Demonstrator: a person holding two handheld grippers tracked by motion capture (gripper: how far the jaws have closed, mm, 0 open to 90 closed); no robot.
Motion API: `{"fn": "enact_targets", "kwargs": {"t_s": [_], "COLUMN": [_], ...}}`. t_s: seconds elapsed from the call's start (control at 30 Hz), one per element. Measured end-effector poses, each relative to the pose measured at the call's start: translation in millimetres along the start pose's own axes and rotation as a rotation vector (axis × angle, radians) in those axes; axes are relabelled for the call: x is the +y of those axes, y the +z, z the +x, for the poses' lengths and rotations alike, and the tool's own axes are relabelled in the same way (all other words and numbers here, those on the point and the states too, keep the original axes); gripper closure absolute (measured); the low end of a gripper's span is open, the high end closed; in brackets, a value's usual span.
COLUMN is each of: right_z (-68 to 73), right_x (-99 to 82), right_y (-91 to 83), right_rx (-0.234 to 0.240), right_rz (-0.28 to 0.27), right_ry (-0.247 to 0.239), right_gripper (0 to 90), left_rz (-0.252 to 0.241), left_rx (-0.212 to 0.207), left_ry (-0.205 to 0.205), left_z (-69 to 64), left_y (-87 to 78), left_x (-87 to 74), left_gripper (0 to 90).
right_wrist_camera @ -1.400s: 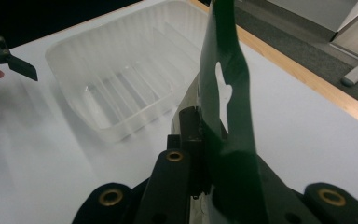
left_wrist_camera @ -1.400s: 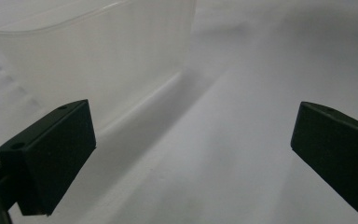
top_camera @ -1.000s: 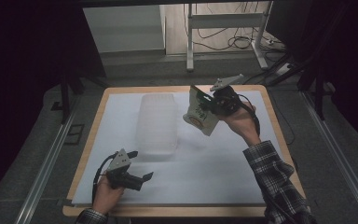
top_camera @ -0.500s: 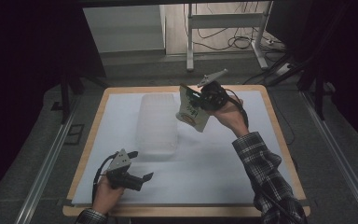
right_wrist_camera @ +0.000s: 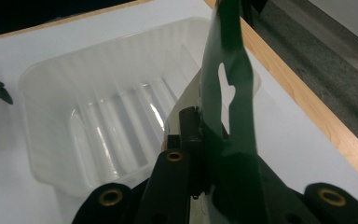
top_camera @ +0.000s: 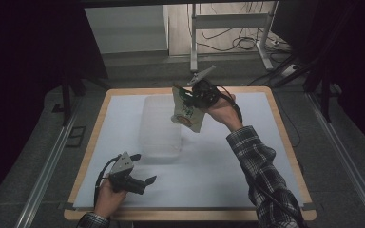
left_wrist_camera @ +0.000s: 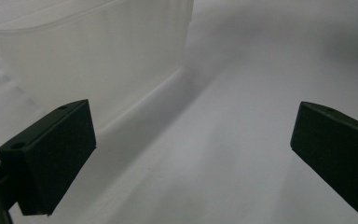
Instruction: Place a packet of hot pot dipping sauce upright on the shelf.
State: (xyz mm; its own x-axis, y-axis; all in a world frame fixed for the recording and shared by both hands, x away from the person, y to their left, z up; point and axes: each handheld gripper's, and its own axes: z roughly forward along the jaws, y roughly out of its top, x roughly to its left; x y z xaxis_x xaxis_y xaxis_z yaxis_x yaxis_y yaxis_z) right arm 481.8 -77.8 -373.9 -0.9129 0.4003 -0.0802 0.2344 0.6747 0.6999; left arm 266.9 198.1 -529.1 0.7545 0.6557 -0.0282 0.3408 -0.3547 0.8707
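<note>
Clear plastic tray [top_camera: 160, 127] (empty) — right gripper [top_camera: 193, 96] jaws pinch a packet [top_camera: 188, 110]; left gripper [top_camera: 142, 182] jaws spread.

This looks like a lab or test room set up for recording, not a home. A wooden table [top_camera: 285, 142] covered by a white sheet [top_camera: 228, 161] stands alone in a lit patch with darkness around it, on a grey floor [top_camera: 38, 156] with metal rails [top_camera: 47, 171] running along both sides. Behind it loose cables [top_camera: 247, 40] lie on the floor around the legs of a metal stand [top_camera: 228, 21], and the person at the table holds camera-carrying grippers rather than ordinary tools.
</note>
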Motion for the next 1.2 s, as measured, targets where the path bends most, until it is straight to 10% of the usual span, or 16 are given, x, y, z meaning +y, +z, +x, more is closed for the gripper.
{"fn": "enact_targets", "kwargs": {"t_s": [1.07, 1.2], "right_z": [36.9, 35.6], "right_x": [46.5, 44.7], "right_y": [70.2, 70.6], "right_rx": [-0.009, -0.001], "right_rz": [0.003, -0.028], "right_ry": [-0.094, -0.067], "right_gripper": [89.4, 78.2], "left_rz": [0.005, 0.003], "left_rx": [0.002, 0.002], "left_ry": [0.0, -0.003], "left_z": [0.6, 1.0], "left_y": [-0.8, -1.1], "left_x": [-0.7, -0.7], "left_gripper": [0.2, 0.2]}}
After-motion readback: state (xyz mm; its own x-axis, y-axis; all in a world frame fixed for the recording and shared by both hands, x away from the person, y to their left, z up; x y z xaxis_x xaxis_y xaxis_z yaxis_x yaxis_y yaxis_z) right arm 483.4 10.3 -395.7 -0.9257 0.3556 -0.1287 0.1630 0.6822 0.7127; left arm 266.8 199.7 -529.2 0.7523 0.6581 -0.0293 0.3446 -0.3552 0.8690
